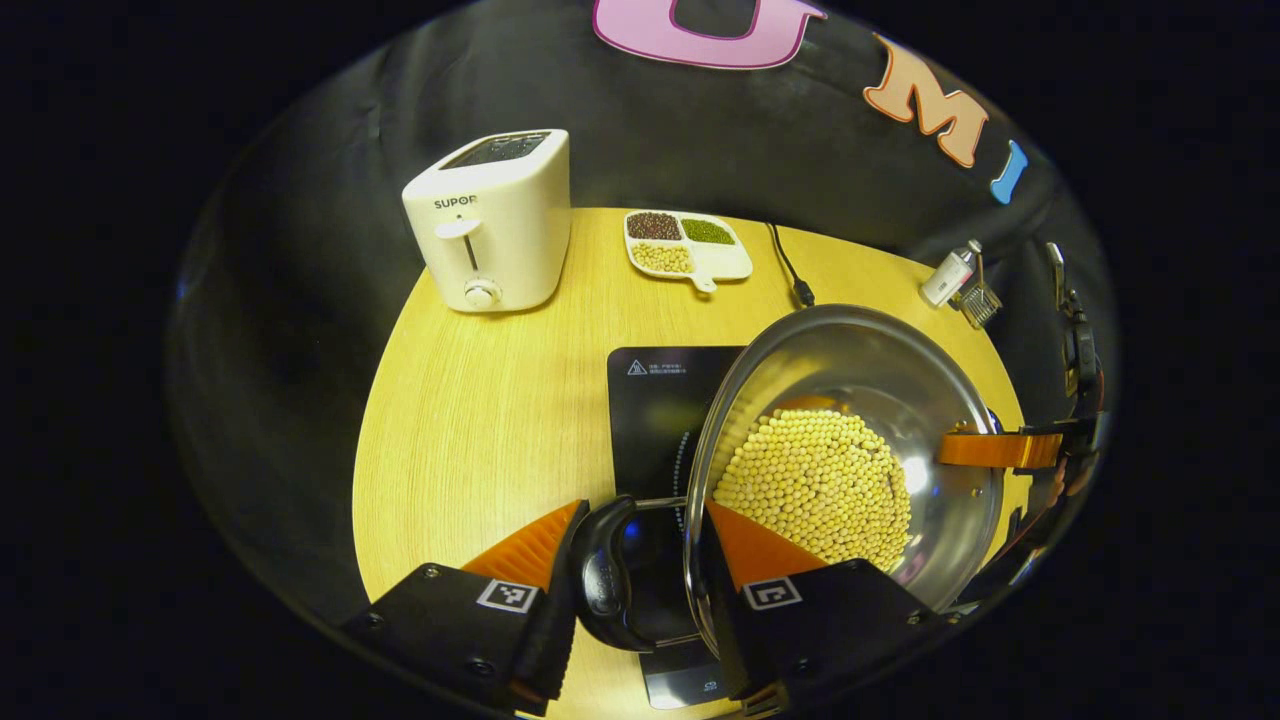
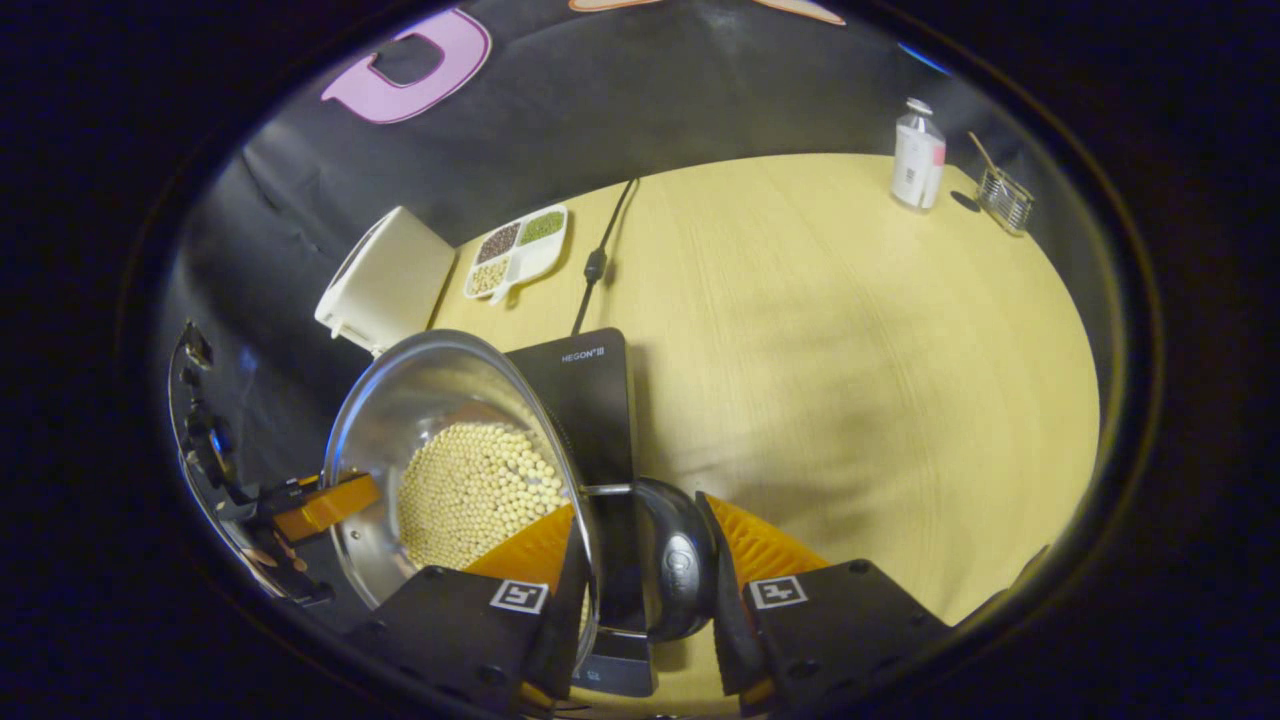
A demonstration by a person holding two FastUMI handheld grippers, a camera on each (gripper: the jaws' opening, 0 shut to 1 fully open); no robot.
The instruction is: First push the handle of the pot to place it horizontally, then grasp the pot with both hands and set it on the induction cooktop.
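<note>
Stainless steel caught the light on the pot (image 1: 850, 400), which held a bed of pale yellow beans (image 1: 815, 485) and hung above the black induction cooktop (image 1: 650, 400) on the wooden table (image 1: 470, 420). In the left gripper view the left gripper (image 1: 640, 575) straddled the pot's rim, one finger outside the dark loop handle (image 1: 605, 575) and the other inside the bowl over the beans, pinching handle and wall together. In the right gripper view the right gripper (image 2: 640, 590) did the same on the opposite handle (image 2: 675, 570), one finger inside the rim and one beyond the loop. Both handles lay out sideways, so the first step looked finished, and the two-handed grasp was made. The pot seemed lifted and partly over the cooktop, its base not clearly resting on the glass; whether it touched could not be told. What remained, by my judgement, was centring it on the cooking ring, lowering it and letting go. A toaster (image 1: 490, 220), a divided dish of grains (image 1: 690, 245) and a small bottle (image 2: 917, 155) stood well apart.
</note>
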